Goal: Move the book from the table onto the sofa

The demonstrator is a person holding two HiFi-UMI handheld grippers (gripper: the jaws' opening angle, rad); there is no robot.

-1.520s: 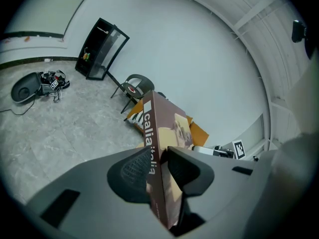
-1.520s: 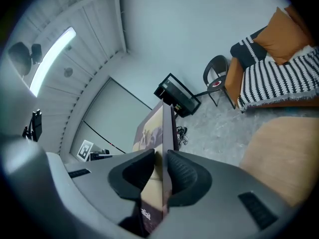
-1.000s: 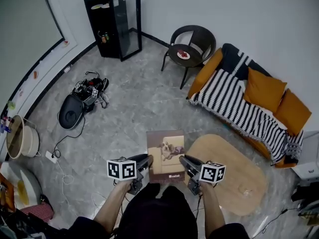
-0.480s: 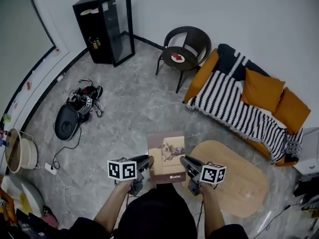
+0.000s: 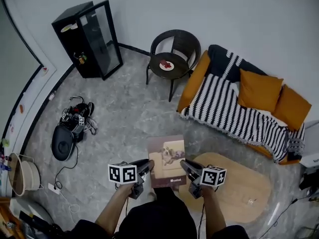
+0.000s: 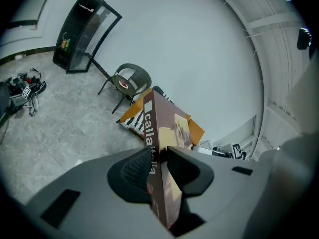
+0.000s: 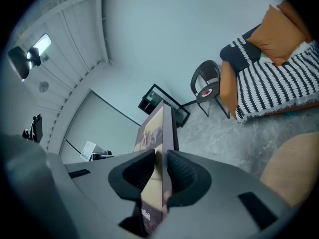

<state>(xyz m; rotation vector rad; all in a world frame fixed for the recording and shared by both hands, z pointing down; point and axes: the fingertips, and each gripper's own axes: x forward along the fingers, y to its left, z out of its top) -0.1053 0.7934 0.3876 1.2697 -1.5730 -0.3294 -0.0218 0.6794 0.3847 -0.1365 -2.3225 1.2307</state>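
Book (image 5: 167, 159) has neared sofa (image 5: 193, 83); table (image 5: 244, 188) beside it.

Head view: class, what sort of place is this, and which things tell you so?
Most likely a living room: an orange sofa under a striped throw, an oval wooden table before it, and a black glass-fronted cabinet by the wall.

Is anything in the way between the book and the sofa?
Nothing visible. Only bare floor lies between the book and the sofa; the wooden table sits off to the right.
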